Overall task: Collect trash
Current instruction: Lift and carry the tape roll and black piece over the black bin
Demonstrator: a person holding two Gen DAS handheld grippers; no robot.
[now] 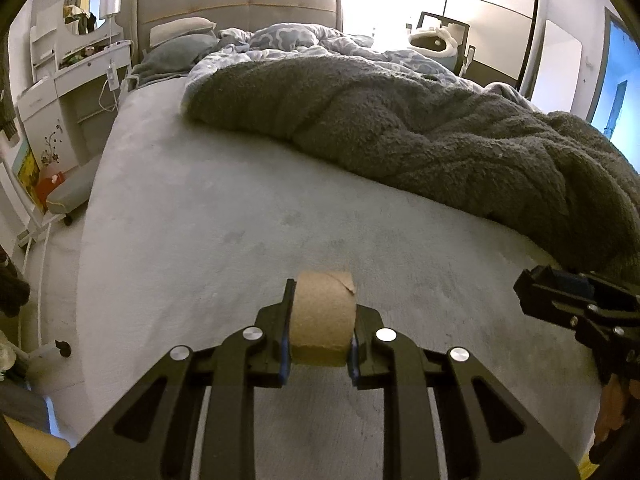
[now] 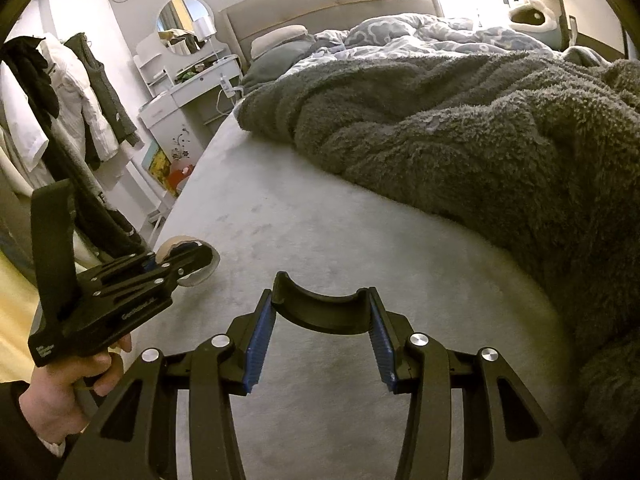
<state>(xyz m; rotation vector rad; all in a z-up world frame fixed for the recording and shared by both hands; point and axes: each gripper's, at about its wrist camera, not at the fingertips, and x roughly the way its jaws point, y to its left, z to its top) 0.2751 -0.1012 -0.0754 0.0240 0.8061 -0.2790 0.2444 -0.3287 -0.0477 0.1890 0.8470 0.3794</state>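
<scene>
Between the blue-padded jaws of the left gripper (image 1: 320, 344), at 6 o'clock in the left wrist view, sat a cardboard tube (image 1: 323, 316), a bare brown roll core clamped across its sides with one torn corner lifting at its far end. It was held just above the pale grey bed sheet (image 1: 224, 216). At 3 o'clock in that view the right gripper (image 1: 560, 300) reached in from the edge. Seen from its own camera, the right gripper (image 2: 320, 332) had its jaws spread wide with nothing between them, over bare sheet. At 9 o'clock there, the left hand (image 2: 60, 392) gripped the left tool's handle, the tube (image 2: 180, 248) showing at its tip. Farther off, from 12 to 3 o'clock, a shaggy dark grey blanket (image 1: 420, 128) lay bunched across the bed, with a blue patterned duvet (image 1: 304, 40) and pillows (image 1: 180, 40) beyond, against a padded headboard (image 1: 240, 0). At 10 o'clock stood a white dressing table (image 1: 80, 68).
</scene>
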